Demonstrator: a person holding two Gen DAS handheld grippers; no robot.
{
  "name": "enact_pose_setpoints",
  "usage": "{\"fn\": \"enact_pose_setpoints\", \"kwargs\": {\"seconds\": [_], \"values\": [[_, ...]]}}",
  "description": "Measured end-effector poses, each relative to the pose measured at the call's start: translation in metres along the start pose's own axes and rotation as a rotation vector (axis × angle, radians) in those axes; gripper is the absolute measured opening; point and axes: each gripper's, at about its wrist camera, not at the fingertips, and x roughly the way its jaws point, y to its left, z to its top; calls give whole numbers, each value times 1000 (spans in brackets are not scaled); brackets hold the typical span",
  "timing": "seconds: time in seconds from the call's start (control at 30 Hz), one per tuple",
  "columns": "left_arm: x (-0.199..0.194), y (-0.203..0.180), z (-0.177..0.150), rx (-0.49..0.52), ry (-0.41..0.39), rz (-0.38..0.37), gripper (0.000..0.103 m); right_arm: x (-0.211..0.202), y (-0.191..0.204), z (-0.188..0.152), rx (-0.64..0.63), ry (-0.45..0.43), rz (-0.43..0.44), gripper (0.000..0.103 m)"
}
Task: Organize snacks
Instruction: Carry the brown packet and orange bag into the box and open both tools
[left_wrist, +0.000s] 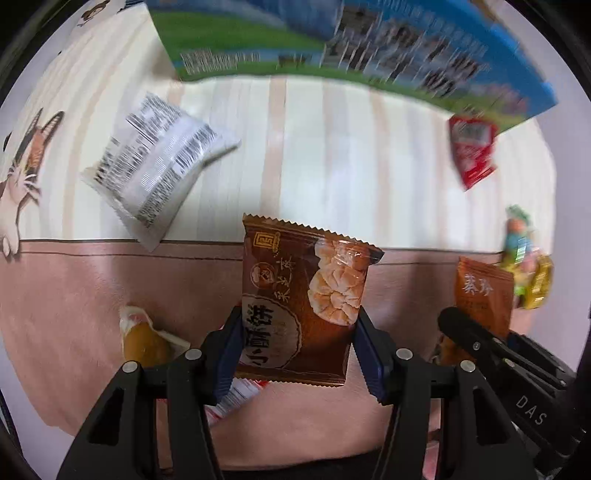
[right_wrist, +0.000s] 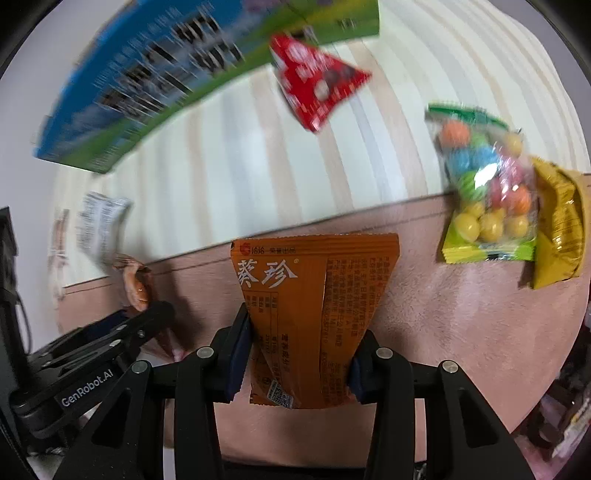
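Above a pink-and-striped cloth bench (left_wrist: 92, 295), the left claw (left_wrist: 297, 341) grips a brown rice-cracker packet (left_wrist: 303, 299) and the right claw (right_wrist: 297, 352) an orange foil snack packet (right_wrist: 314, 314), both lifted mid-transfer, probably bound next for the blue-green cardboard box (right_wrist: 155, 74).

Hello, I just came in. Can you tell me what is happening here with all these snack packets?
A person is sorting snacks with a handheld claw in each hand. The left claw is shut on a brown biscuit packet, and the right claw is shut on an orange packet; both are held above the pink mat. Still lying around are a white packet, a red packet, a bag of colourful candy balls and a yellow packet. A blue and green box sits at the back.
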Motion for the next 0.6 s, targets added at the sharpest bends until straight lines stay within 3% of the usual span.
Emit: {"fn": "enact_pose_setpoints", "kwargs": {"seconds": [0.17, 0.37, 0.5, 0.6], "values": [[-68, -5, 17, -33, -94, -102, 54, -52, 22, 20, -57, -49, 87, 46], [-140, -2, 55, -37, -204, -151, 54, -114, 73, 64, -122, -111, 191, 46], [-157, 7, 103, -25, -225, -117, 54, -132, 112, 105, -179, -161, 187, 46], [-152, 17, 147, -36, -190, -95, 54, -135, 133, 138, -183, -169, 181, 46]]}}
